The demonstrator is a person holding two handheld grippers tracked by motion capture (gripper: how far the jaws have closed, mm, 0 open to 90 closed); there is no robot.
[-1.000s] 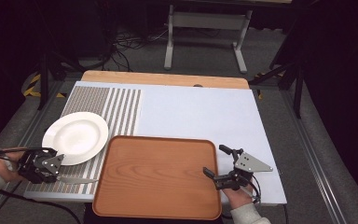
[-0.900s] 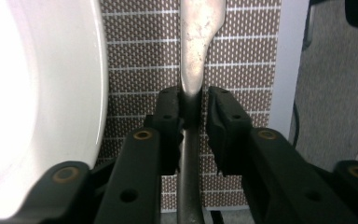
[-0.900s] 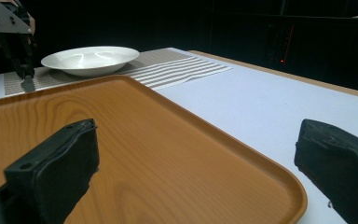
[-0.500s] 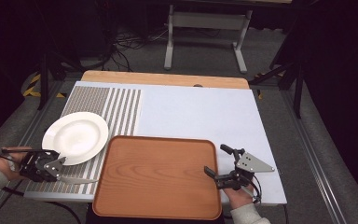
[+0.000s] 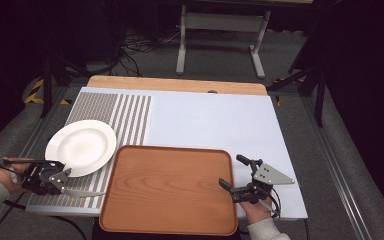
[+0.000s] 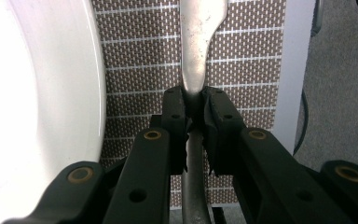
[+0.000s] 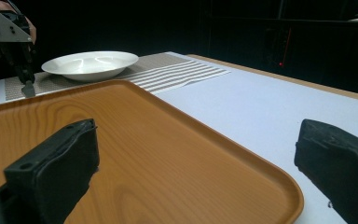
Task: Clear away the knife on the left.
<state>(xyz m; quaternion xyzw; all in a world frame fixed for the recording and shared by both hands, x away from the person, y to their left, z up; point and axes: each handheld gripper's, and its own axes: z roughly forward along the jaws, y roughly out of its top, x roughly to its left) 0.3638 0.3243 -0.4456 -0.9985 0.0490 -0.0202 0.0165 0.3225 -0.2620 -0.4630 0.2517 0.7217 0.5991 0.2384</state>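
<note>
- Nearest me, my left gripper (image 6: 193,116) has its two black jaws pinched tight on the narrow neck of a dull metal utensil (image 6: 196,51); I cannot tell which kind of utensil it is.
- In the high view that left gripper (image 5: 47,177) sits at the table's near left corner, held by my left hand (image 5: 2,176), with the utensil (image 5: 82,193) pointing right and lying low over the mat.
- Under it is a woven brown placemat (image 6: 256,70) with a fine dotted texture and pale stripes.
- Just beside the utensil is a round, glossy white plate (image 5: 81,147) with a shallow bowl, resting on the mat.
- My right gripper (image 7: 196,163) has its jaws spread wide and holds nothing; one jaw hangs over the tray, the other over the white surface.
- From above, the right gripper (image 5: 241,176) is at the tray's near right edge, my right hand (image 5: 254,207) below it.
- The tray (image 5: 167,187) is rectangular with rounded corners, orange-brown wood grain, a raised rim, and is bare.
- The tabletop (image 5: 215,122) is smooth pale white with a wooden strip along the far edge.
- Beyond it I see grey floor, cables and a metal stand (image 5: 222,22) in a dark room.
</note>
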